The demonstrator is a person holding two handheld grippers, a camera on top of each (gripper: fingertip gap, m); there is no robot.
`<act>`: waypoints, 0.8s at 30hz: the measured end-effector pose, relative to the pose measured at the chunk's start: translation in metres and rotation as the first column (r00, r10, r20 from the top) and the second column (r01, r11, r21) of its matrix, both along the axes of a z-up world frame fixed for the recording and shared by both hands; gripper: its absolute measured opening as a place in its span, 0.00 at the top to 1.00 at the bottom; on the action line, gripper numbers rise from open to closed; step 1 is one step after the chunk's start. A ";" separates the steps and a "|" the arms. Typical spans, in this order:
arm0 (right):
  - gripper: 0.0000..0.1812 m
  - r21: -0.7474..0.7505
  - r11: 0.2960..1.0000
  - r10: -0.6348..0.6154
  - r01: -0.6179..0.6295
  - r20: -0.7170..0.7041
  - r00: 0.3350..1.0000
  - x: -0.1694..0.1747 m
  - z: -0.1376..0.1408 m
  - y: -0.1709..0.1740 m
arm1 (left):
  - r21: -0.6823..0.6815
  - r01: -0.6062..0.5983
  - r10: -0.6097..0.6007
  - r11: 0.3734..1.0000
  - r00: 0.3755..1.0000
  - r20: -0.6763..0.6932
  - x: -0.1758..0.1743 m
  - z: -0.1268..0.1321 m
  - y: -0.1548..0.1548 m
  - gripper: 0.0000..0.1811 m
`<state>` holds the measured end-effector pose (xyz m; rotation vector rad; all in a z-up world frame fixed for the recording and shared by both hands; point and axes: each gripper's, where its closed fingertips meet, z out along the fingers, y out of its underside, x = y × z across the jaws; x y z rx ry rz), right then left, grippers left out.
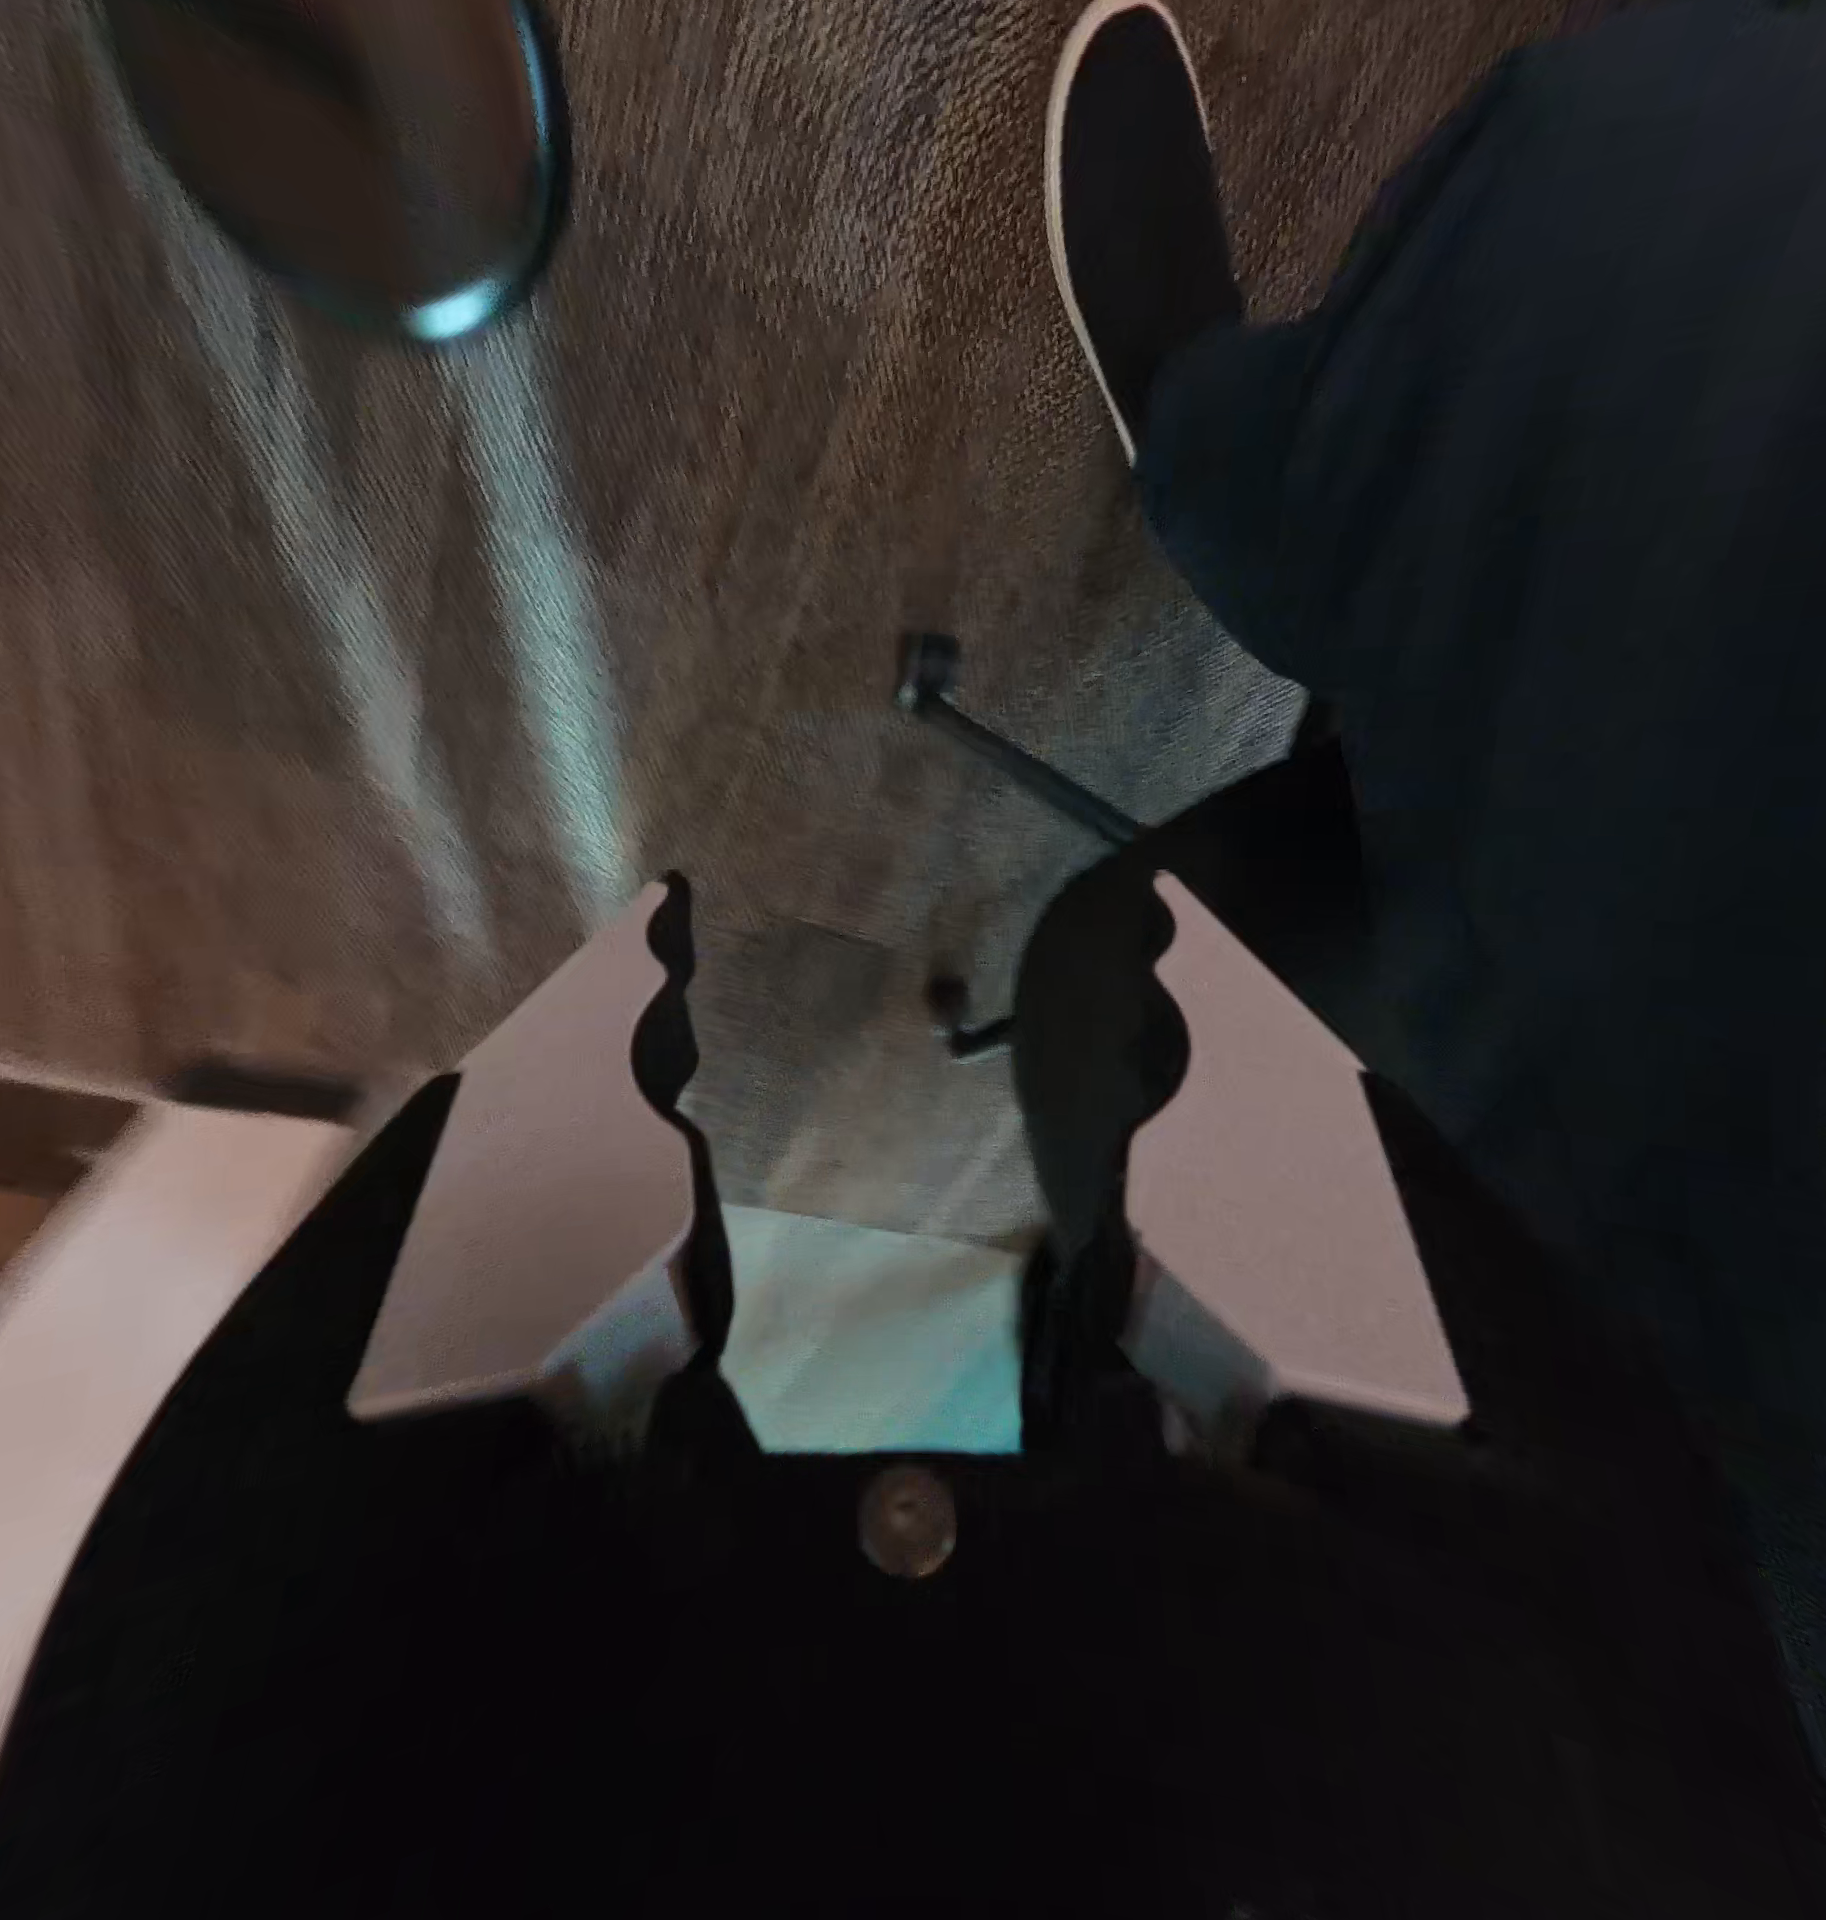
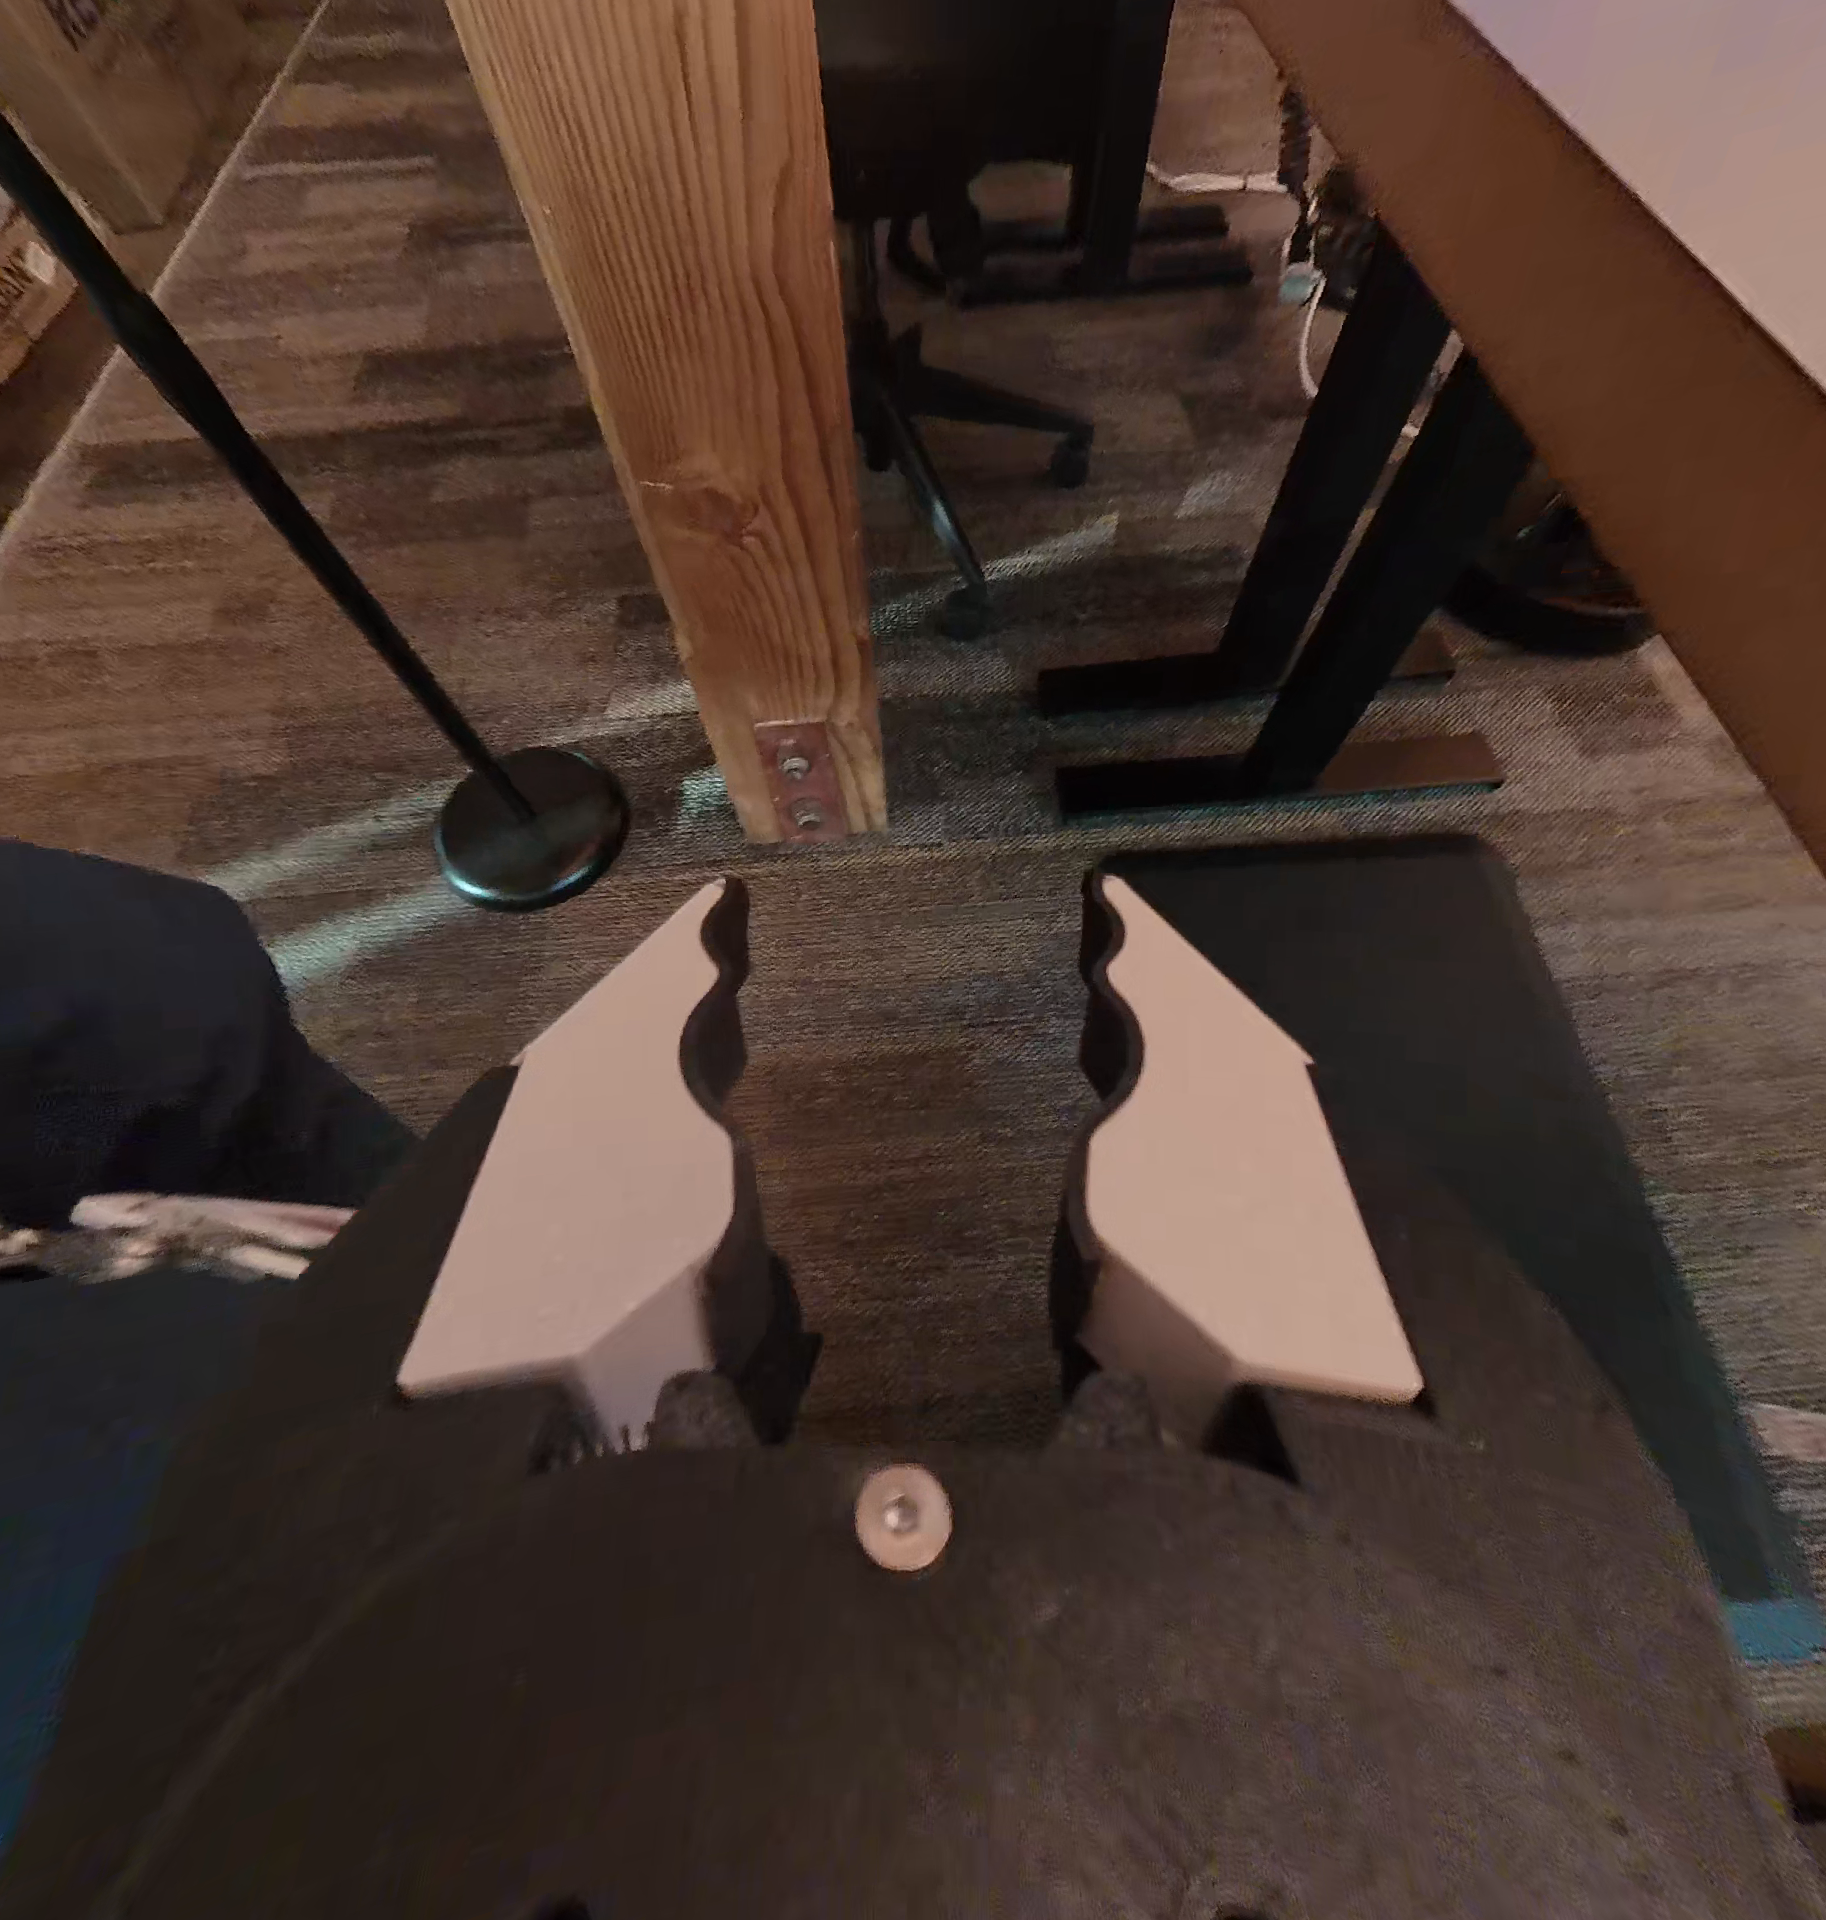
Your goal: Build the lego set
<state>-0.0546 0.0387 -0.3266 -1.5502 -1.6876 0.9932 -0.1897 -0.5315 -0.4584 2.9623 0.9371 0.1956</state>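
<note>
Both tools point down at the carpeted floor point(image 2: 265, 582), and no lego shows in either view, so where the set lies cannot be told.

Left tool point(image 1: 909, 914) sits at the lower middle of its blurred frame, released, fingers spread with nothing between them but carpet and a pale sheet point(image 1: 878, 1340) low in the gap. A thin dark cable point(image 1: 1013, 758) crosses the floor just above the tips. A dark trouser leg point(image 1: 1563, 623) fills the right side and overlaps the right finger, with a black shoe point(image 1: 1127, 229) at top middle. A round dark base point(image 1: 369, 156) shows smeared at upper left.

Right tool point(image 2: 914, 894) is also released, wide apart over bare carpet. Straight above it stands a wooden post point(image 2: 701, 395) with a metal bracket point(image 2: 797, 779) at its foot. Left of that, a black lamp pole point(image 2: 192, 395) slants down to its round base point(image 2: 532, 826). Black desk legs point(image 2: 1335, 582) stand right of the post, an office chair base point(image 2: 971, 416) behind. The counter's edge point(image 2: 1574, 343) cuts across the upper right corner. A dark trouser leg point(image 2: 98, 997) sits at middle left.
</note>
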 end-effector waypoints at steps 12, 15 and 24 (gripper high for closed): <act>0.65 0.273 0.944 0.217 -0.184 -0.094 0.972 0.025 0.011 -0.041 | 0.477 0.523 -0.357 0.706 0.845 -0.397 -0.076 0.049 0.295 0.53; 0.64 0.288 0.957 0.107 -0.042 -0.212 0.971 0.049 0.058 -0.046 | 0.603 0.597 -0.347 0.529 0.801 -0.488 -0.038 0.084 0.327 0.52; 0.67 0.250 0.937 -0.155 0.245 -0.332 0.931 0.212 0.120 -0.222 | 0.605 0.695 -0.262 0.389 0.713 -0.651 0.069 0.105 0.169 0.55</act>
